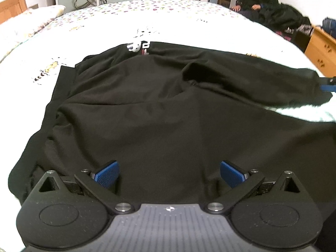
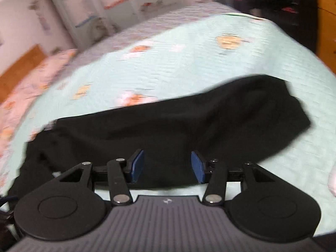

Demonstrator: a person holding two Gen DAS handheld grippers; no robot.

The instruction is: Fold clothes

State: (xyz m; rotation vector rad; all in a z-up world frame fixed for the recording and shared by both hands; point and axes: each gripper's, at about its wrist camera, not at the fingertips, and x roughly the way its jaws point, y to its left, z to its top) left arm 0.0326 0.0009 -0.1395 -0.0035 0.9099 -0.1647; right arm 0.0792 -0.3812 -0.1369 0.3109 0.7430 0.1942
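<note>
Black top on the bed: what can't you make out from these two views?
- Black top, left wrist: near hem hidden behind the left gripper; right side cut off by the frame edge.
- Sleeve, right wrist: motion blur smears its cuff.
- White print at the collar, left wrist: too small to read.
- Right gripper, left wrist: only its tip shows at the edge.

My left wrist feed is fairly sharp: even indoor light, the bed cover (image 1: 168,16) blown out to near white across the upper half, the black garment (image 1: 159,109) so dark that I barely read its folds. Fisheye bending curves the room along the top edge, and the corners go black. My right wrist feed is smeared with motion blur; the cabinets (image 2: 88,6) at upper left streak, the garment's edges are soft, and colours shift to pale green. Only the right tongs (image 2: 167,166) at the bottom stay crisp.
</note>
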